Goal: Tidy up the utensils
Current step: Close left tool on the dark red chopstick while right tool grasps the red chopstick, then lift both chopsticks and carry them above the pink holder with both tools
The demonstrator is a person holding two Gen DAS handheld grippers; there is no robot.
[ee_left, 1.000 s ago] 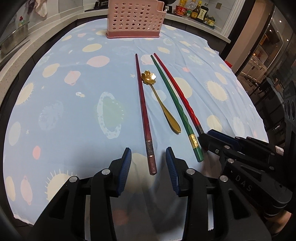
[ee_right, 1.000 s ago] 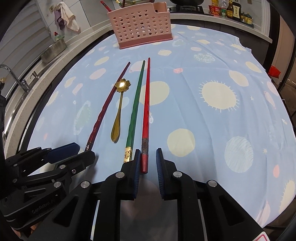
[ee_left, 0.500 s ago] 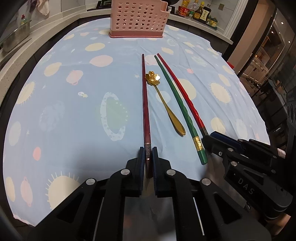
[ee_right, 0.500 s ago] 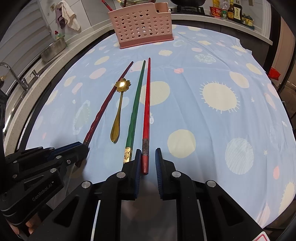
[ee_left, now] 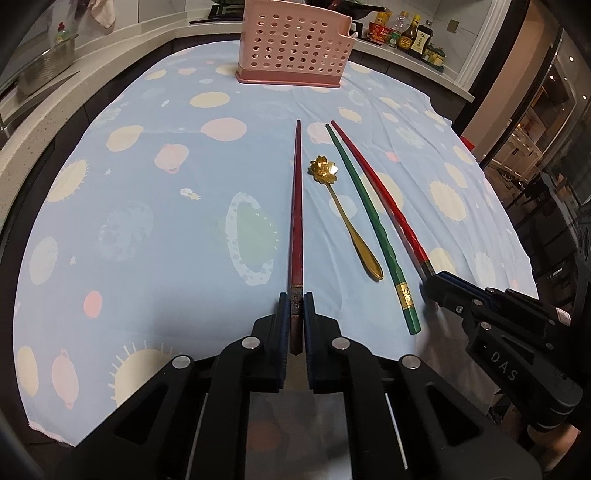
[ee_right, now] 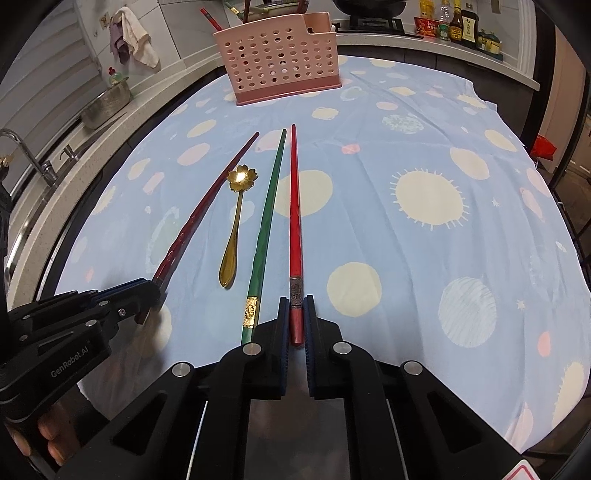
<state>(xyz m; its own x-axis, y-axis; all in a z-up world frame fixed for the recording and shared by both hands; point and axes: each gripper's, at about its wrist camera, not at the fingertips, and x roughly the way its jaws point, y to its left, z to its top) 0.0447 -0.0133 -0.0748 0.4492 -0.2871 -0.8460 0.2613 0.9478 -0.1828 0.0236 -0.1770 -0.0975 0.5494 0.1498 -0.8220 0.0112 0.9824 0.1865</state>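
Note:
My left gripper (ee_left: 296, 301) is shut on the near end of a dark red chopstick (ee_left: 296, 206), which points away toward a pink perforated utensil basket (ee_left: 293, 50). My right gripper (ee_right: 296, 303) is shut on the near end of a bright red chopstick (ee_right: 294, 206). Between the two lie a gold flower-headed spoon (ee_left: 345, 218) and a green chopstick (ee_left: 373, 221) on the cloth. In the right wrist view the spoon (ee_right: 234, 229), the green chopstick (ee_right: 266, 221) and the basket (ee_right: 279, 59) show too, and the left gripper (ee_right: 153, 291) holds the dark red chopstick (ee_right: 201, 214).
A light blue cloth with sun and planet prints (ee_left: 166, 206) covers the table. Sauce bottles (ee_left: 406, 35) stand on the counter at the back right. A sink with a tap (ee_right: 26, 155) and a metal bowl (ee_right: 107, 107) are at the left. A chopstick stands in the basket.
My left gripper closed on the dark red chopstick's near end and swung it straighter. My right gripper narrowed onto the bright red chopstick's end.

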